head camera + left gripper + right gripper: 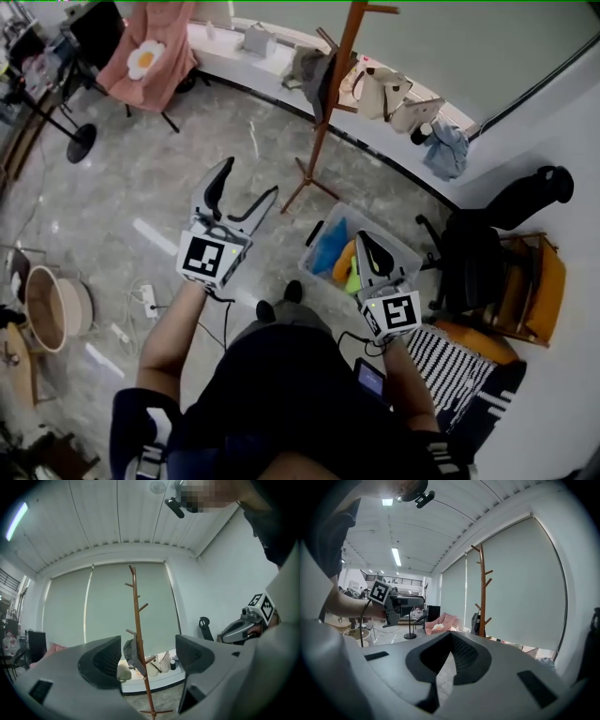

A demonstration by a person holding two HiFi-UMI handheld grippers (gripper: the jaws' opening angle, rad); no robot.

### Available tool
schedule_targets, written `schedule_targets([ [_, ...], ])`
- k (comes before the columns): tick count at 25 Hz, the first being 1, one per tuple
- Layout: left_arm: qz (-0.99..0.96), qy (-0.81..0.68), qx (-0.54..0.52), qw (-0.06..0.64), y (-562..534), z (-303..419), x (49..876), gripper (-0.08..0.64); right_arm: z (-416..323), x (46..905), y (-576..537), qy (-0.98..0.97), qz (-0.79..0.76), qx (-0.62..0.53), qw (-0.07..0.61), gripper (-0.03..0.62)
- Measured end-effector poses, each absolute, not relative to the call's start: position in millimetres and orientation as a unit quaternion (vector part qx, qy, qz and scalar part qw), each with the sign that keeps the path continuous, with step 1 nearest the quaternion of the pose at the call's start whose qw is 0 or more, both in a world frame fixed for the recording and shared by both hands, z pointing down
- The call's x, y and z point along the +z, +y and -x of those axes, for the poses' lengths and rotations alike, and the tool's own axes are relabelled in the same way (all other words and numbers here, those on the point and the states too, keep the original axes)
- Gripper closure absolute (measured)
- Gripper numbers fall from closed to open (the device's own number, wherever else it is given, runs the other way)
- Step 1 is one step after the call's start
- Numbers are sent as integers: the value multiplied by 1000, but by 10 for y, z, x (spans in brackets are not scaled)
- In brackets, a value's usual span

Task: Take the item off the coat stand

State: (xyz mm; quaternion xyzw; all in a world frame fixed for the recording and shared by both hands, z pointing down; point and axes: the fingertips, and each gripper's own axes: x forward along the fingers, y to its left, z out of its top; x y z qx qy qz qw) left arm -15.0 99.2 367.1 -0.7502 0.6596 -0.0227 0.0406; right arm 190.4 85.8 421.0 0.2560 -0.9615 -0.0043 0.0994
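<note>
- Left gripper [248, 183]: jaws wide apart, nothing between them. Right gripper [367, 246]: jaws closed together, empty.
- Coat stand [330, 98] is well apart, at 1 o'clock from the left gripper.
- Dark hanging item [317, 73] droops on the stand's 9 o'clock side. It is probably soft, light and floppy, best pinched by a fold or strap near its peg.
- Both forearms are bent and held low at the waist, with the left gripper aimed at the stand.

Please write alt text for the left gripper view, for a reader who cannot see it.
The open left gripper, holding nothing, frames a tall wooden coat stand farther off before a pale window blind. A dark grey item hangs from one of its lower pegs.
</note>
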Motion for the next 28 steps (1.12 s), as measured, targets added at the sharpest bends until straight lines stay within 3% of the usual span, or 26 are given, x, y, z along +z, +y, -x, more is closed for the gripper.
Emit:
schedule_targets([
  [11, 783, 620, -28, 38, -227, 580, 3769, 207, -1548, 4263, 177, -958, -269, 11, 98, 572],
  [24, 877, 477, -32, 45, -1664, 1319, 3957, 207, -533, 4237, -374, -912, -397, 31, 94, 572],
  [28, 895, 443, -37, 40, -2027, 1473, 4088, 207, -303, 4289, -538, -897, -424, 41, 122, 572],
])
